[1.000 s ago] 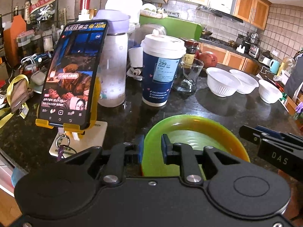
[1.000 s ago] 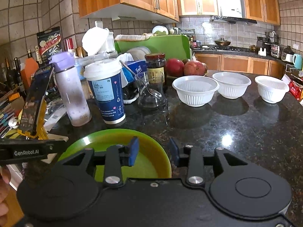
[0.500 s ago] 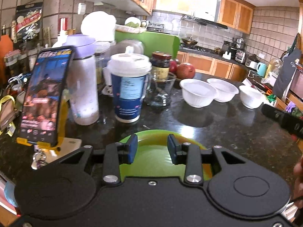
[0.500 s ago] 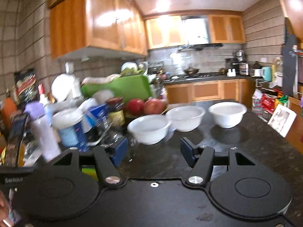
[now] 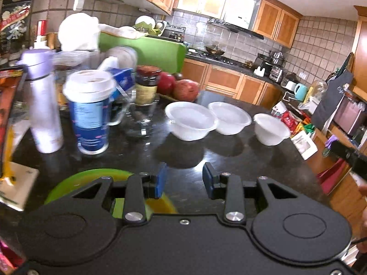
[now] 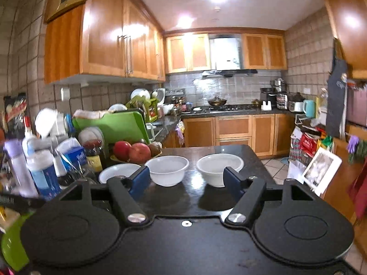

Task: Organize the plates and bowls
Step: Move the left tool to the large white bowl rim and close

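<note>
Three white bowls stand in a row on the dark counter: left bowl (image 5: pixel 191 120), middle bowl (image 5: pixel 229 120), right bowl (image 5: pixel 270 131). In the right wrist view they show as left (image 6: pixel 119 171), middle (image 6: pixel 167 169) and right (image 6: pixel 219 168). A green plate (image 5: pixel 91 180) lies on the counter at the near left, partly under my left gripper (image 5: pixel 184 180), which is open and empty. My right gripper (image 6: pixel 187 180) is open wide and empty, raised above the counter short of the bowls. The plate's edge shows at the lower left (image 6: pixel 11 247).
A blue paper cup (image 5: pixel 90 114), a lilac bottle (image 5: pixel 43 100), a glass (image 5: pixel 140 123), a jar (image 5: pixel 148 84) and red fruit (image 5: pixel 185 89) crowd the back left. A green board (image 5: pixel 146 50) stands behind. The counter's right edge (image 5: pixel 305 160) drops to the floor.
My left gripper opened off the green plate and swung right toward the bowls. My right gripper lifted, opened wider and moved forward toward the bowls.
</note>
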Action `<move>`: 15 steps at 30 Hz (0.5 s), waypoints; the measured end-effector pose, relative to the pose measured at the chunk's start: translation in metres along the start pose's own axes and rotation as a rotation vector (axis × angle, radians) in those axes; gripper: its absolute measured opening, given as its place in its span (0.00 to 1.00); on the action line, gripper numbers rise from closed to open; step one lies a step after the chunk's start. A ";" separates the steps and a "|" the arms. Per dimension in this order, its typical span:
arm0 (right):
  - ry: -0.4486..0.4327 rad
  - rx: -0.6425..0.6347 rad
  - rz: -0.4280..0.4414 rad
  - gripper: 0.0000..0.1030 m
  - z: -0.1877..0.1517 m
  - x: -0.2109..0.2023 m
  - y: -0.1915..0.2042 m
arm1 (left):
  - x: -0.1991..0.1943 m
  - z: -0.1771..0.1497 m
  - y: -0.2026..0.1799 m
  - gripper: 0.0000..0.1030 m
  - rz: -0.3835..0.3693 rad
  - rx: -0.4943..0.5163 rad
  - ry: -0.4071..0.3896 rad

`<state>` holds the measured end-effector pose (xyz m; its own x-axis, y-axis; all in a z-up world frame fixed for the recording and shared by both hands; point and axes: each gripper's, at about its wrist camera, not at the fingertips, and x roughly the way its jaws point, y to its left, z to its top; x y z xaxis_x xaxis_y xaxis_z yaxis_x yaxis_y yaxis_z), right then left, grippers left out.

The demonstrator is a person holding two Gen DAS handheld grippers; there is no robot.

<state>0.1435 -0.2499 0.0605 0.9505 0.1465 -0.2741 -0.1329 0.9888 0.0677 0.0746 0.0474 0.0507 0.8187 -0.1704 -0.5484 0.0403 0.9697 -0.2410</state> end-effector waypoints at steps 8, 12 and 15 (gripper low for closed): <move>0.053 -0.043 0.076 0.60 0.015 0.029 -0.057 | 0.033 0.015 -0.056 0.43 0.007 -0.004 -0.036; 0.079 -0.043 0.124 0.59 0.023 0.047 -0.082 | 0.049 0.018 -0.081 0.43 0.012 0.010 -0.041; 0.100 -0.031 0.152 0.60 0.029 0.068 -0.102 | 0.063 0.023 -0.098 0.43 0.024 0.016 -0.036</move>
<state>0.2296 -0.3416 0.0629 0.8863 0.2951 -0.3568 -0.2833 0.9551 0.0864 0.1357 -0.0546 0.0583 0.8394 -0.1410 -0.5250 0.0297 0.9762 -0.2148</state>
